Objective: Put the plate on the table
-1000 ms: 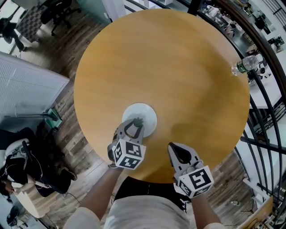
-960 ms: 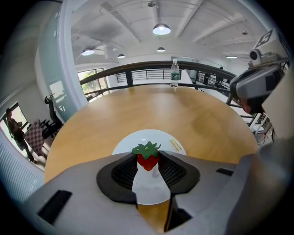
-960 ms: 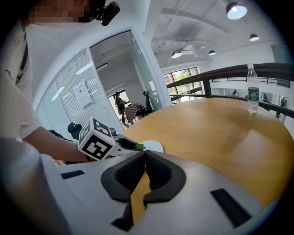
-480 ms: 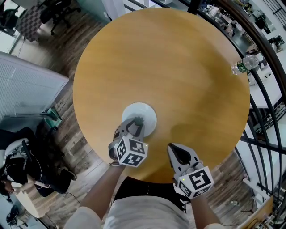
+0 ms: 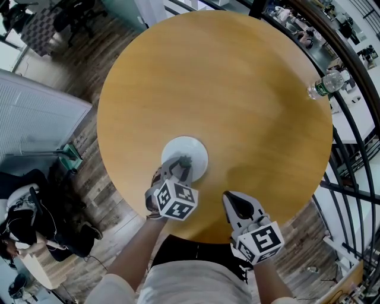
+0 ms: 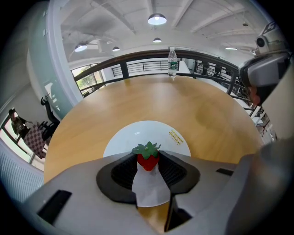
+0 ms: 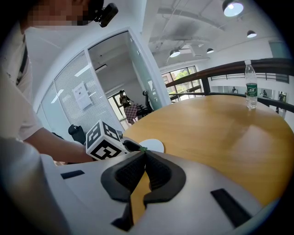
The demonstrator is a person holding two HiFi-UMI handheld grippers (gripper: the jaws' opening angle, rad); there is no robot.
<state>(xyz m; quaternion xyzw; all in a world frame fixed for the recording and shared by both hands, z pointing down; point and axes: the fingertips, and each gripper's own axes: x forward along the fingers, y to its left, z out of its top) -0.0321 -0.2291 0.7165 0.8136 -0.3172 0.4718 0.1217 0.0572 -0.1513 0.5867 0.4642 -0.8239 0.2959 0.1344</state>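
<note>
A white plate (image 5: 193, 148) lies flat on the round wooden table (image 5: 237, 89), near its front edge; the left gripper view shows the plate (image 6: 138, 135) just beyond the jaws. My left gripper (image 5: 183, 161) hangs over the plate's near rim, pointing steeply down, shut on a small red strawberry (image 6: 148, 158) with green leaves. The strawberry (image 5: 184, 160) shows as a dark speck in the head view. My right gripper (image 5: 229, 196) hovers over the table's front edge, right of the plate, apart from it. Its jaws (image 7: 145, 153) meet at the tips with nothing between them.
A clear water bottle (image 5: 325, 85) with a green label stands at the table's far right edge; it also shows as the bottle (image 6: 172, 62) and the bottle (image 7: 250, 89). A dark curved railing (image 5: 356, 77) runs behind it. Wood floor and office chairs (image 5: 77, 18) lie to the left.
My left gripper has tilted a little over the plate, its marker cube shifting slightly right. The strawberry stays in its jaws. Plate and right gripper have not moved.
</note>
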